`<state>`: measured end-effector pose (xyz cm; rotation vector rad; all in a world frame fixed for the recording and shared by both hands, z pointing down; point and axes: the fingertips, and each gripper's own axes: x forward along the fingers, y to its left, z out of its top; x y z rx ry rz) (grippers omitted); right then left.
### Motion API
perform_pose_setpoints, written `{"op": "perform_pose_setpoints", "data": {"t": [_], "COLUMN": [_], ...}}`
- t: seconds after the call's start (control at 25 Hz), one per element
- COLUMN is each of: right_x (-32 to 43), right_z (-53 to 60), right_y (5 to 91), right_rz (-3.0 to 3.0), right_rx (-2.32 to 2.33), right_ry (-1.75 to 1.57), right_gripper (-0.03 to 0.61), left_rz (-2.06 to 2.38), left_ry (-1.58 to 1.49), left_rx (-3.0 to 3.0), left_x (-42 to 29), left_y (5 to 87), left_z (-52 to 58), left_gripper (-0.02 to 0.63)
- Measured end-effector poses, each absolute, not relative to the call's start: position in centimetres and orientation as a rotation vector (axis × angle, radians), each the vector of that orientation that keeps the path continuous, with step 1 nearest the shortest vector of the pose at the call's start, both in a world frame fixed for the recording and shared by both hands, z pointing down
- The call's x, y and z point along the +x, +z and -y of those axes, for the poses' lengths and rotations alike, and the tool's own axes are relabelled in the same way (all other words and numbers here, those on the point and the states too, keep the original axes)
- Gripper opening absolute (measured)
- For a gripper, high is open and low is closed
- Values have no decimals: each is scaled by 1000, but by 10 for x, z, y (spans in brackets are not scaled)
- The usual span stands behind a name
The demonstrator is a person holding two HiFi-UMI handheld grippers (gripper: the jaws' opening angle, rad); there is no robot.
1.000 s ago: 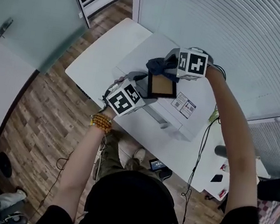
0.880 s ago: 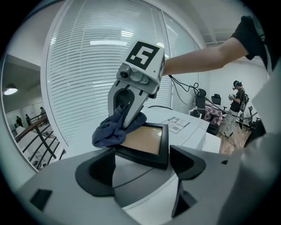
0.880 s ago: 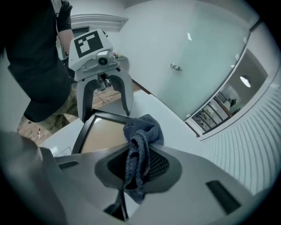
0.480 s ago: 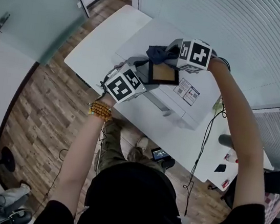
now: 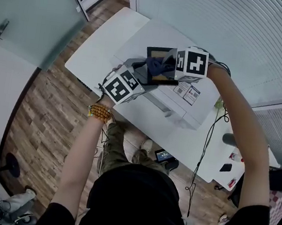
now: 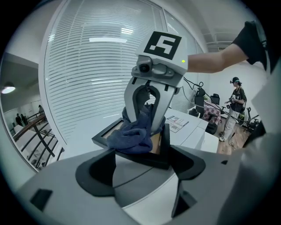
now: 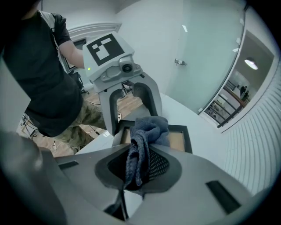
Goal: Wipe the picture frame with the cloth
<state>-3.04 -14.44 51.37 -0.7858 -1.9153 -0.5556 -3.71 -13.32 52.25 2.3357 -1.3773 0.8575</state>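
**Stiff frame, floppy cloth: where we'd grab**

We've got the frame (image 6: 137, 159) up off the box (image 5: 183, 107), roughly over the box's left edge, and the box sits on the desk (image 5: 93, 61). The left gripper (image 6: 143, 163) is spread wide and looks clamped across the frame's near end, one jaw on each side rail. The right gripper (image 7: 139, 165) is pinched tight on a bunched fold of the cloth (image 6: 131, 136), and the loose end is pressed down on the frame's face.

Here's our read on handling. The frame looks light and rigid, so it won't flex, but the black rails are smooth and could slide or twist in the jaws if we push hard off-centre. Holding it by the outer rails makes sense, since that keeps the jaws off the panel. We can't tell whether the brown panel has glass over it, so we'd treat it as breakable and go easy.

The cloth is soft and limp. It only wipes where it's backed up by the jaws, so we'd keep the pinch close to the wad and drag it instead of scrubbing.
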Motion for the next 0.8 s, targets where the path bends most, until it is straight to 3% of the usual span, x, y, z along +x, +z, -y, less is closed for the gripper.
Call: {"op": "perform_pose_setpoints", "data": {"t": [0.48,0.64,0.8], "right_x": [-14,-31,-38], "right_z": [128,206,244], "right_y": [470,440,480], "right_rz": [2142,2215,1982], "right_rx": [-950,-596,-390], "right_ry": [-386,-609,-811], "right_gripper": [46,46,46], "left_rz": [1349,1349,1367], "left_ry": [866,868,880], "left_rx": [2353,2386,2392], "left_x": [-35,-32,-35], "left_y": [522,518,515], "left_z": [126,130,129], "left_gripper": [380,375,373]}}
